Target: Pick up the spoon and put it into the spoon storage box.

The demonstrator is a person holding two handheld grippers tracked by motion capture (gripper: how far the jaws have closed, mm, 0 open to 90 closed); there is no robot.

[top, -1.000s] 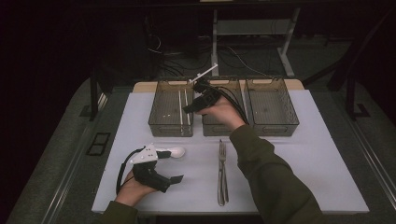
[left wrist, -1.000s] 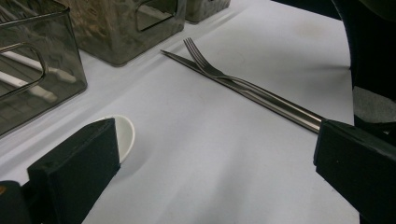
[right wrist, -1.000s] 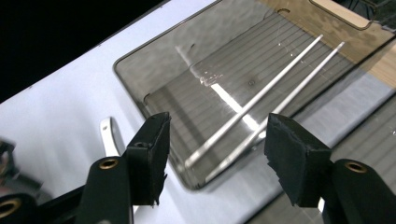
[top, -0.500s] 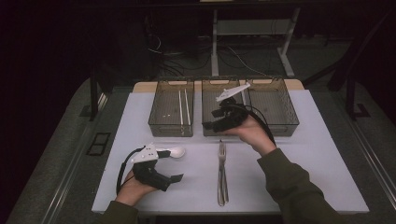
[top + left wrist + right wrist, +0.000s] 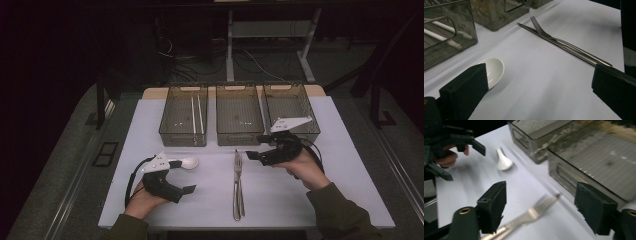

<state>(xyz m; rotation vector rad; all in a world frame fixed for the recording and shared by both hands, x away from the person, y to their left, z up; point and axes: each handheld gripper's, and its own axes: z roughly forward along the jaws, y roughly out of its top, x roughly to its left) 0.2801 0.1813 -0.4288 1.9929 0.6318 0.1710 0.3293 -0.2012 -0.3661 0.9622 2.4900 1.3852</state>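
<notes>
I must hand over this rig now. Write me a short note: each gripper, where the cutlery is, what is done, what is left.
Right gripper: open, nothing between the jaws, which have just been opening; it hovers by the fork tines.
Left gripper: open, empty, low over the mat beside the white spoon.
Fork and a second long metal utensil lie side by side on the mat, below the middle bin.
Done: two white sticks lie in the left bin.
Left, probably: fork, its neighbour and the spoon are not binned. Right bin looks empty.

The right gripper (image 5: 540, 211) has its jaws apart over the fork (image 5: 534, 213), which lies beside a grey bin (image 5: 584, 167); a white spoon (image 5: 503, 161) is farther off.
</notes>
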